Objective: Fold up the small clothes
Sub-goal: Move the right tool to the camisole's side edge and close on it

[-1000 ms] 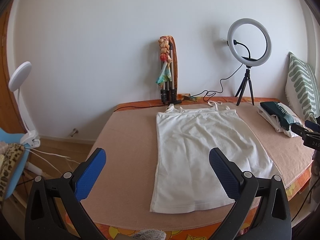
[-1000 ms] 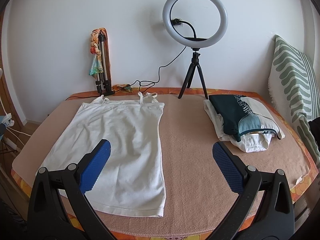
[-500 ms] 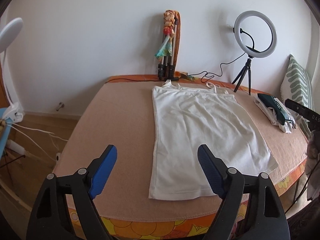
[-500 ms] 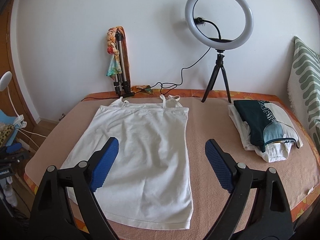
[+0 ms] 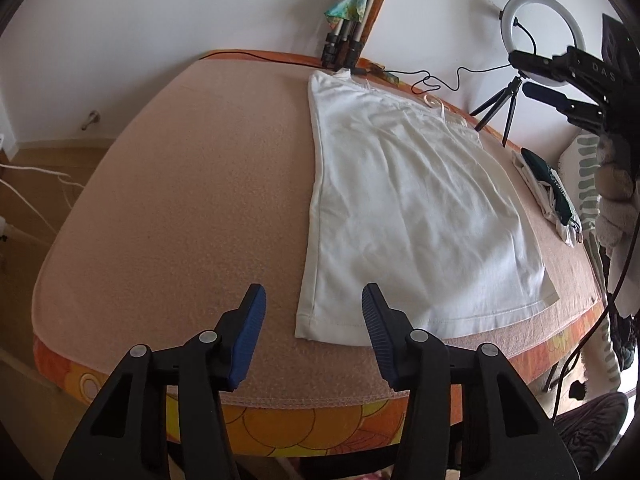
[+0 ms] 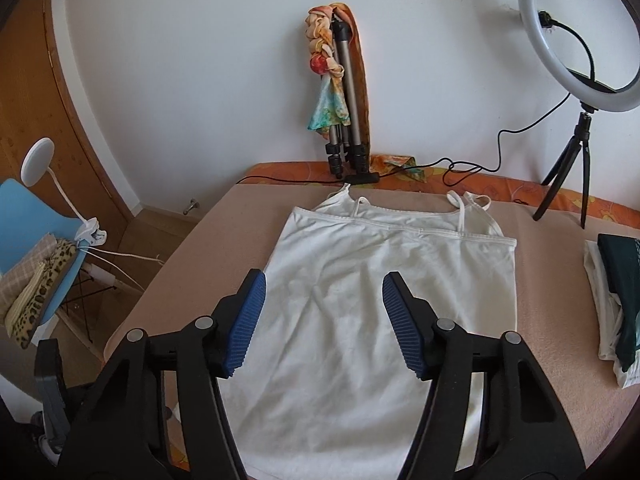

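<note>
A white strappy top (image 5: 412, 208) lies flat on the peach blanket (image 5: 192, 200), straps toward the wall. My left gripper (image 5: 312, 312) is open and empty, hovering above the top's near left hem corner. My right gripper (image 6: 322, 294) is open and empty, held above the middle of the top (image 6: 372, 320); it also shows in the left wrist view (image 5: 560, 84) at the upper right.
A stack of folded clothes (image 6: 616, 284) lies at the right of the bed. A ring light on a tripod (image 6: 580, 40) and a folded tripod with a scarf (image 6: 344, 92) stand by the wall. A blue chair (image 6: 36, 252) with fabrics stands left.
Both grippers moved forward and lower over the bed. The left one came down toward the hem corner, the right one shifted left over the top. Their jaws narrowed a little.
</note>
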{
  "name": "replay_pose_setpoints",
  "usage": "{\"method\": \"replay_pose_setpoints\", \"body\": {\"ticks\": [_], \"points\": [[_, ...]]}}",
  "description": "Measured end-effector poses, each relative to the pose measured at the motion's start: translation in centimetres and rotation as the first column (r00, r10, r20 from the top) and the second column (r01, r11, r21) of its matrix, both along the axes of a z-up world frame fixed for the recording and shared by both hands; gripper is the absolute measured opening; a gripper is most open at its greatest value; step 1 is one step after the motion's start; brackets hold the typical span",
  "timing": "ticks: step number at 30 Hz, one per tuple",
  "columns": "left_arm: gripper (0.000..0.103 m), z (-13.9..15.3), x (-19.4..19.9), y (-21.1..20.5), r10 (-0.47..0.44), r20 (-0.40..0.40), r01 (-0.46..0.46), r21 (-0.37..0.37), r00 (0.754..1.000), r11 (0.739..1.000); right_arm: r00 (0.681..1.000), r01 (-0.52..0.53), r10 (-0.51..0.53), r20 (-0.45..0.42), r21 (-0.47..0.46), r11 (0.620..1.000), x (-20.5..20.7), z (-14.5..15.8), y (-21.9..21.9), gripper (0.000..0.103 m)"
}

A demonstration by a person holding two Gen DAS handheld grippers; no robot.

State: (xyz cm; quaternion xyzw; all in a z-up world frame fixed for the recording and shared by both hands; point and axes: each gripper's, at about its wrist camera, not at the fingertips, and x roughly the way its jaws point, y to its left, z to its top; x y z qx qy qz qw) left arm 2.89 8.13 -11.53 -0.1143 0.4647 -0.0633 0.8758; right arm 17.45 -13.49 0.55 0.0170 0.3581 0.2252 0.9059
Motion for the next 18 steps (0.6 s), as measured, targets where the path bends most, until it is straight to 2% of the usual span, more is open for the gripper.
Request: {"method": "replay_pose_setpoints", "body": {"ticks": [2, 7, 12, 15, 18], "points": [[0.044, -0.5, 0.1, 0.0, -0.004, -0.019, 0.004, -0.010, 1.000, 1.000, 1.000, -0.016, 0.016, -0.026, 0.005, 1.000, 1.5, -0.2, 1.6, 0.064], [0.044, -1.2, 0.3, 0.0, -0.021, -0.041, 0.019, -0.037, 0.999, 0.999, 0.993, -0.060, 0.059, -0.100, -0.006, 0.998, 5.7, -1.2, 5.9, 0.053], [0.044, -1.7, 0.6, -0.1, -0.025, -0.061, 0.022, -0.046, 0.998, 0.999, 0.979, -0.071, 0.068, -0.194, -0.013, 0.997, 10.0, -3.4, 9.5, 0.052], [0.039, -2.0, 0.8, 0.3, -0.014, -0.070, 0.010, -0.058, 0.997, 0.998, 0.969, -0.064, 0.062, -0.240, -0.002, 0.998, 12.3, -5.0, 11.3, 0.051], [0.039, -2.3, 0.8, 0.7, -0.001, -0.072, -0.004, -0.063, 0.997, 0.998, 0.963, -0.052, 0.046, -0.266, -0.015, 0.999, 14.2, -6.5, 12.8, 0.048]]}}
